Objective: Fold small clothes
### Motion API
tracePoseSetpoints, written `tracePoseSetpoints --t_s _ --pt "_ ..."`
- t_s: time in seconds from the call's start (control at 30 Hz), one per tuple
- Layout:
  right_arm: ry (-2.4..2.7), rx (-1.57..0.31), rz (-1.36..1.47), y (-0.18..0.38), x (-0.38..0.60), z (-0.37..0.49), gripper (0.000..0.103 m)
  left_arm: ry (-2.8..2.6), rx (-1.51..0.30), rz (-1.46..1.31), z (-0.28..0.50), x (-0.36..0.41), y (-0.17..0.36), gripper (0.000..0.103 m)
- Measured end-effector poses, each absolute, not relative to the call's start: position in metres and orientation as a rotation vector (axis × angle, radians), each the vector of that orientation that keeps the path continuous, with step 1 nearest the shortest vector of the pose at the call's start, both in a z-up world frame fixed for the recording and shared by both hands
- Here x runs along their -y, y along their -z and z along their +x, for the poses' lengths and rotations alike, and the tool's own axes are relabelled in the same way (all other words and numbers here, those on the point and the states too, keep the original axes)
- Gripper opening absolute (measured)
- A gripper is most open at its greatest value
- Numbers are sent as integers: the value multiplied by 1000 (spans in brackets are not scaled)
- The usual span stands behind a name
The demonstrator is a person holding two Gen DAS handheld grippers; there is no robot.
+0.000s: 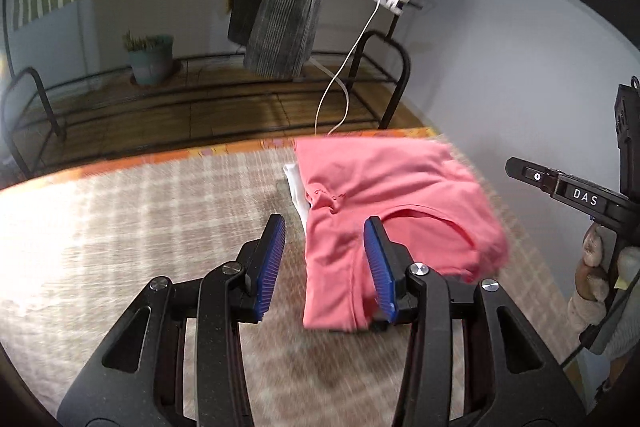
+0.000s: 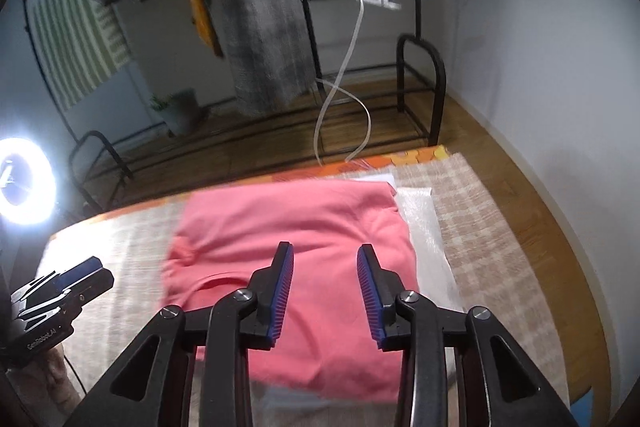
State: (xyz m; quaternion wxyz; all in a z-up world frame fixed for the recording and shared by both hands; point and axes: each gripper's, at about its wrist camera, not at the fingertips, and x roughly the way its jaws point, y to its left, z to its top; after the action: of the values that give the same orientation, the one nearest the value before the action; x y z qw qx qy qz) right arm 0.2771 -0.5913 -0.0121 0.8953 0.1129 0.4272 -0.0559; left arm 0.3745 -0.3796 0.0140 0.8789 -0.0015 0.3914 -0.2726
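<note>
pink shirt (image 2: 296,267): folded, lying on the checked cloth (image 2: 480,203), on top of a white garment (image 2: 420,223) | left gripper (image 1: 325,259): jaws apart, gripping nothing, above the shirt's near left edge | right gripper (image 2: 325,291): jaws apart, gripping nothing, above the shirt's near part

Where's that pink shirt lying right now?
The pink shirt lies folded on the checked cloth, near its far edge by the black rack; in the right wrist view it lies under that open gripper.
</note>
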Motion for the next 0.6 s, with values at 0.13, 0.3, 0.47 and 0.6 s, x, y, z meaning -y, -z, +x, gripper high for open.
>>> tracePoseSetpoints --t_s 0.13,0.3,0.47,0.6 --pt "116 -849 219 -25 568 245 34 587 -767 2 342 352 -47 44" --pt "120 -794 221 -68 535 202 36 611 -702 13 298 314 -85 44" --pt "131 -746 205 -99 497 159 46 637 -653 1 253 274 -111 59" --pt "138 -711 179 -115 464 128 59 655 -610 28 217 248 -120 63"
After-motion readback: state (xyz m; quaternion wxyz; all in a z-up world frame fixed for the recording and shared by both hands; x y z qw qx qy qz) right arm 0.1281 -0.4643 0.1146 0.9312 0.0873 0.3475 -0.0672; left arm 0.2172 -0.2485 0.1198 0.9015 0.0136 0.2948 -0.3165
